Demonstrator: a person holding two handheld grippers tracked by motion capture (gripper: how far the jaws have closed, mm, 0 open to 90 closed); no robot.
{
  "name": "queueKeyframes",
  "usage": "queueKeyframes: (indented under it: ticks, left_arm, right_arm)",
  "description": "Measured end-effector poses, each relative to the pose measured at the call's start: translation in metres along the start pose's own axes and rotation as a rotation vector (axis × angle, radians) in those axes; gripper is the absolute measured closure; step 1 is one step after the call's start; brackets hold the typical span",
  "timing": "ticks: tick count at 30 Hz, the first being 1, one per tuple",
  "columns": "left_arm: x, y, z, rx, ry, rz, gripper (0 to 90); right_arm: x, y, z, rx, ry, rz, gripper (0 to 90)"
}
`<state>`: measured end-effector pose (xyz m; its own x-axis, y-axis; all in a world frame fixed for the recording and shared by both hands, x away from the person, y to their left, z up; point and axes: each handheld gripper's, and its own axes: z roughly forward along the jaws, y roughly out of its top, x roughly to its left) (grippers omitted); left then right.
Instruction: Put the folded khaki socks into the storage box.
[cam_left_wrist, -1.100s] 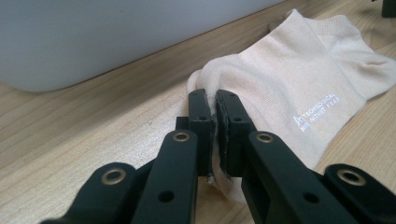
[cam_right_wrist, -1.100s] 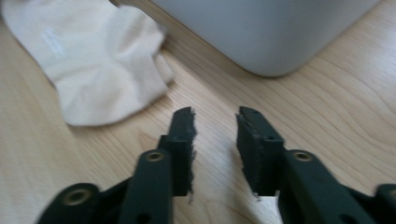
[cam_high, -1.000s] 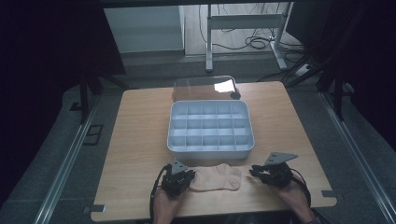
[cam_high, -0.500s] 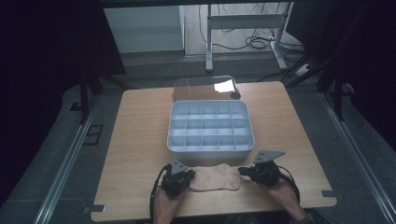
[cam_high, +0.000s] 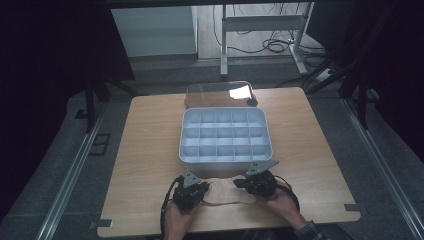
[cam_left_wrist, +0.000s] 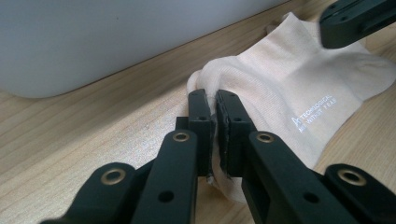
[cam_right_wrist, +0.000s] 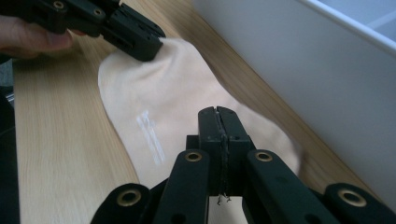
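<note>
We pinch a flat beige cotton sock (cam_left_wrist: 285, 88) with our left gripper (cam_left_wrist: 212, 100); our right gripper (cam_right_wrist: 218, 116) has just been closing, jaws together over it.

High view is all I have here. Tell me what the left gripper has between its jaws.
Observer: The left gripper is shut on a bunched fold at the sock's edge.
Operator: Now report the other one.
Observer: The right gripper has its jaws pressed flat together over the sock; I see no cloth between them.
Operator: Tell me whether the sock touches the tray.
Observer: No. A strip of bare table runs between the sock and the tray wall.
</note>
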<state>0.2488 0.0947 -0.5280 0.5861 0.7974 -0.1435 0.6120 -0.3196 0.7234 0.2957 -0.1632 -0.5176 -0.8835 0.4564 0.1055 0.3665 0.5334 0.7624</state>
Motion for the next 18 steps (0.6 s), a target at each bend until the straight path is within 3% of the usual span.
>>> queueKeyframes:
  ticks: [7, 12, 18]
  left_arm:
    - [-0.001, 0.001, -0.002, -0.017, -0.010, -0.007, 85.2]
    - [-0.001, 0.002, -0.003, -0.042, -0.024, -0.013, 85.2]
    - [-0.001, 0.005, -0.003, -0.053, -0.028, -0.019, 85.3]
  right_arm:
    - [0.001, 0.009, 0.022, 0.017, -0.018, -0.018, 89.8]
    - [-0.001, 0.005, 0.035, 0.050, -0.054, -0.033, 90.0]
    - [0.001, 0.007, 0.032, 0.059, -0.055, -0.044, 89.9]
